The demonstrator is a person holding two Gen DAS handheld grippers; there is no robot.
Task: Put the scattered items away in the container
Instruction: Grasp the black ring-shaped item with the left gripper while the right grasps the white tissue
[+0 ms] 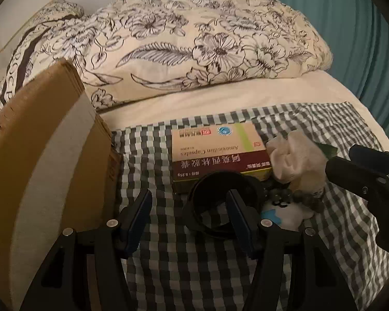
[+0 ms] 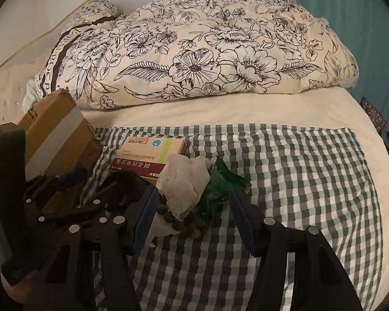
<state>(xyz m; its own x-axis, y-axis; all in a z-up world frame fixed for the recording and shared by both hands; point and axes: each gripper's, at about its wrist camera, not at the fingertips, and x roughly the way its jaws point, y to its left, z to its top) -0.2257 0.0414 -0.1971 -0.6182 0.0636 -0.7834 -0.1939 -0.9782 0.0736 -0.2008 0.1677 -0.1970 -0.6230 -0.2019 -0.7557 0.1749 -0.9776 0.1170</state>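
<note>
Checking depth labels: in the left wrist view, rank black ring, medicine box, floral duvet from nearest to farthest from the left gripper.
1. black ring: right jaw of the left gripper sits inside it.
2. medicine box: just behind the ring, on the checked cloth.
3. floral duvet: far back across the bed.

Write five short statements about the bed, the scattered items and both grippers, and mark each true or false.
1. The Amoxicillin Capsules box lies on the checked cloth. True.
2. The left gripper is clamped on the medicine box. False: it is open, one finger reaching into the black ring.
3. The cardboard box stands left of the items. True.
4. The right gripper is shut. False: it is open around the crumpled tissue and green wrapper.
5. The floral quilt covers the items. False: it lies bunched behind them.
</note>
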